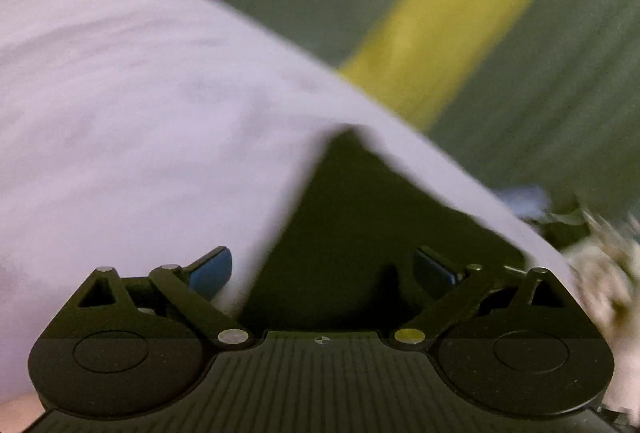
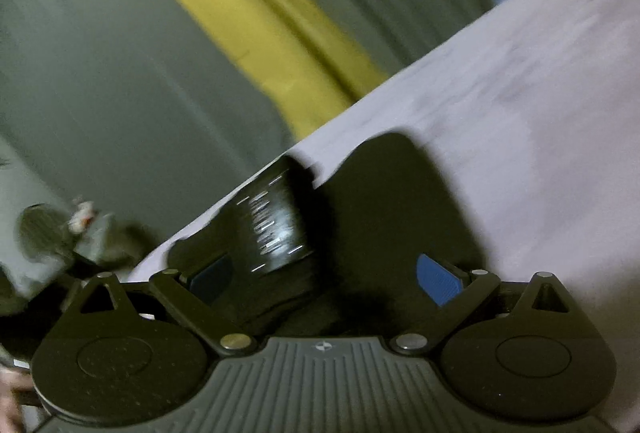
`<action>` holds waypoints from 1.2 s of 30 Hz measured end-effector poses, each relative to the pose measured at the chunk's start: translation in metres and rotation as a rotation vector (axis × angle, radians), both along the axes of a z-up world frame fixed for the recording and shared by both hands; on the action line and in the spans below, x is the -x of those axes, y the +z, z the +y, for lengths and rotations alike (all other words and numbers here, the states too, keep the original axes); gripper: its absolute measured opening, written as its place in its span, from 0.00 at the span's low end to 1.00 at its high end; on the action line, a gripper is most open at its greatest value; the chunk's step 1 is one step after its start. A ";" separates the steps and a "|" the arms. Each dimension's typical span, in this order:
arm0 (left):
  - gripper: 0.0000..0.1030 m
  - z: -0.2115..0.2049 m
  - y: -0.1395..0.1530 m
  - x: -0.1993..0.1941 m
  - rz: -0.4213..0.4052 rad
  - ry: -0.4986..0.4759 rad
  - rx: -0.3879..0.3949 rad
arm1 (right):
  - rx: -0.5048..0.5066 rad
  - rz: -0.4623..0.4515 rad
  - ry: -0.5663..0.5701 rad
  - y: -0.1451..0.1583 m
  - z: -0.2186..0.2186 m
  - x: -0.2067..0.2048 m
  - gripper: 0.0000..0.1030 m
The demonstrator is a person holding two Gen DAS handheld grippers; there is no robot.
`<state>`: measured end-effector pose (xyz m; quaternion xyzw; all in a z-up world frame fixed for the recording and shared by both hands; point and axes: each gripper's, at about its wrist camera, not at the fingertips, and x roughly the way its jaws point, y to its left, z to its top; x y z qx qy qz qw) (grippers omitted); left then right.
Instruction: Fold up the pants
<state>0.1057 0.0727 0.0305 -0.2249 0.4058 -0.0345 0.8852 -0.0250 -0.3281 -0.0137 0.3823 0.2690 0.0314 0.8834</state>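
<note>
Pants [image 1: 360, 217] lie dark on the lilac sheet [image 1: 120, 93], directly ahead of both the left gripper [image 1: 323, 269] and right gripper [image 2: 325, 275], fingers spread wide with nothing held; grasp step judged pending, so an edge must be pinched before folding.

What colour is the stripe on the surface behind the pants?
Mustard yellow stripe on grey-green, clearest in the right wrist view, beyond the pale lilac pants.

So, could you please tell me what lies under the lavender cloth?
Under the lavender cloth a dark fabric shows, the green-and-yellow surface beyond; whatever lies deeper is covered.
</note>
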 end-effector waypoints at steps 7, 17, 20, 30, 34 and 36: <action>0.97 0.037 -0.041 0.014 0.024 0.118 0.155 | -0.209 0.118 -0.069 -0.036 -0.006 -0.022 0.96; 0.97 0.033 -0.048 0.010 0.028 0.105 0.127 | -0.437 0.185 0.037 -0.043 -0.031 -0.048 0.96; 0.97 0.027 -0.038 0.013 0.033 0.110 0.114 | -0.383 0.252 0.050 -0.036 -0.029 -0.053 0.90; 0.98 0.022 -0.040 0.008 0.028 0.120 0.093 | -0.248 0.285 0.091 -0.029 -0.010 -0.071 0.96; 0.98 0.022 -0.040 0.008 0.029 0.130 0.092 | -0.293 0.269 0.133 -0.032 -0.012 -0.076 0.91; 0.98 0.024 -0.041 0.008 0.031 0.139 0.098 | -0.323 0.256 0.160 -0.034 -0.016 -0.075 0.75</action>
